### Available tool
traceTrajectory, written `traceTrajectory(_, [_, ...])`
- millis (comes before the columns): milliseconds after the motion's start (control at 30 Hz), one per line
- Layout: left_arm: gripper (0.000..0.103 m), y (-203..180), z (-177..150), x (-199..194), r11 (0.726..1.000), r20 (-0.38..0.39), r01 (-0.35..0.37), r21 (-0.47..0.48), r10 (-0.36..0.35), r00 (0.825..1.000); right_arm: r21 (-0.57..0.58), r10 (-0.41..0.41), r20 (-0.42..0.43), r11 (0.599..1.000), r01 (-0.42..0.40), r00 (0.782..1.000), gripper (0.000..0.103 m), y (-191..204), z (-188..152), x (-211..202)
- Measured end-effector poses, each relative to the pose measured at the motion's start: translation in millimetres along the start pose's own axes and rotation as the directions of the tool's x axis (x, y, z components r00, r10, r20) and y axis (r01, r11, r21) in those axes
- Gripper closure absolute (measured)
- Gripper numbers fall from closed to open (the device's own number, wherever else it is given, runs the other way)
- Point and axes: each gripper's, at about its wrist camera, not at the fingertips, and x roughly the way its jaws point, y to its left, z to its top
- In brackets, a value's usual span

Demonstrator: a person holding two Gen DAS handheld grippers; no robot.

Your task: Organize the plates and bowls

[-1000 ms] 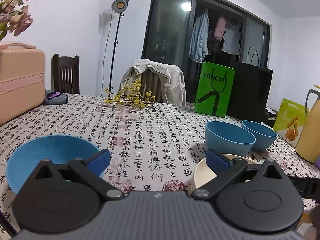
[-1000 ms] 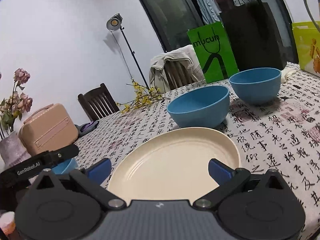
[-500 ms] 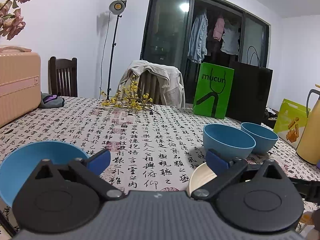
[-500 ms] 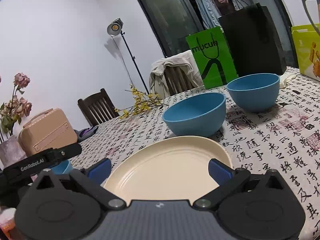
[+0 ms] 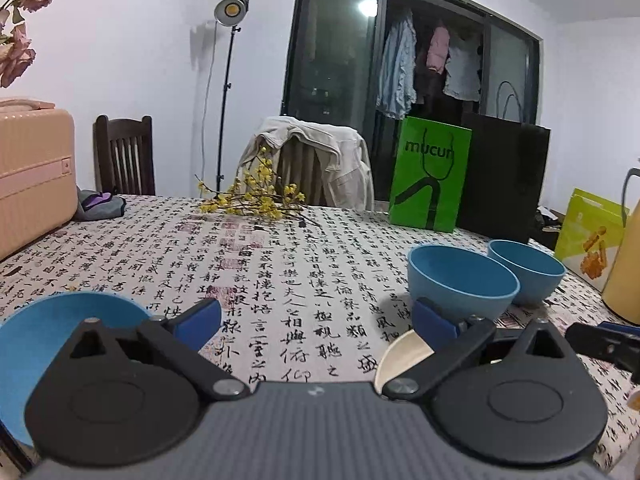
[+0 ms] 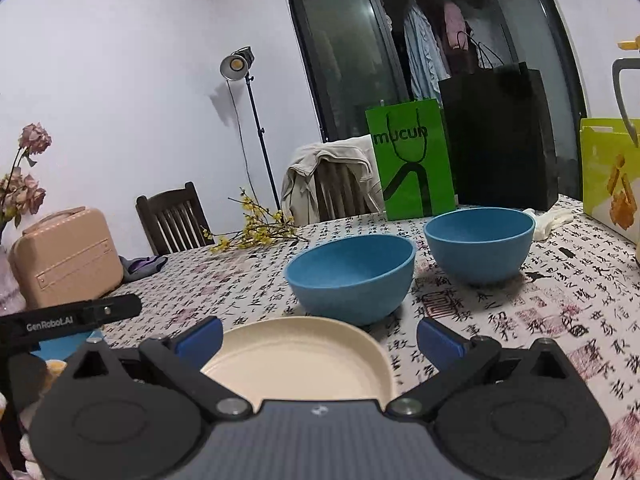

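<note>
A cream plate [image 6: 296, 360] lies on the patterned tablecloth just ahead of my right gripper [image 6: 320, 338], whose fingers stand open on either side of its near rim without touching it. Behind the plate stand two blue bowls, one near [image 6: 352, 276] and one farther right [image 6: 480, 240]. A third blue bowl [image 5: 40, 336] sits at the lower left, partly hidden beneath my left gripper [image 5: 316, 322], which is open and holds nothing. The left wrist view also shows the plate's edge [image 5: 400, 354] and the bowl pair [image 5: 460, 284]. The left gripper's body [image 6: 72, 316] shows at the left of the right wrist view.
A pink case [image 5: 32, 176] stands at the table's left. Yellow flower sprigs [image 5: 256, 200] lie mid-table. A green bag [image 5: 428, 176], a black bag [image 5: 504, 180], a lime bag [image 6: 612, 176] and a yellow jug [image 5: 624, 272] line the back and right. Chairs stand behind the table.
My right gripper has drawn back and levelled out, so the plate looks smaller and the bowls farther off. The left wrist view has sunk lower over its blue bowl. Both grippers stay open.
</note>
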Motion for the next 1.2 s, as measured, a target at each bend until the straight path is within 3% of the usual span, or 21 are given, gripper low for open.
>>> traceTrajectory(400, [0.000, -17, 17, 21, 0.996, -0.023, -0.060, -0.060, 0.059, 0.998, -0.082, 0.031, -0.054, 0.996, -0.035, 0.998, 0.000, -31, 48, 43])
traceTrajectory(667, [0.000, -26, 29, 16, 0.997, 0.007, -0.066, -0.041, 0.066, 0.998, -0.081, 0.080, -0.093, 0.993, -0.088, 0.992, 0.000, -33, 53, 62])
traceTrajectory(967, [0.000, -29, 40, 13, 0.999, -0.019, 0.027, 0.047, -0.027, 0.999, -0.023, 0.006, -0.004, 1.000, -0.006, 1.000, 0.000, -28, 38, 46])
traceTrajectory(1200, [0.000, -24, 42, 17, 0.995, -0.068, 0.092, 0.024, -0.091, 0.994, -0.003, -0.058, 0.007, 0.998, 0.058, 0.998, 0.000, -26, 42, 35])
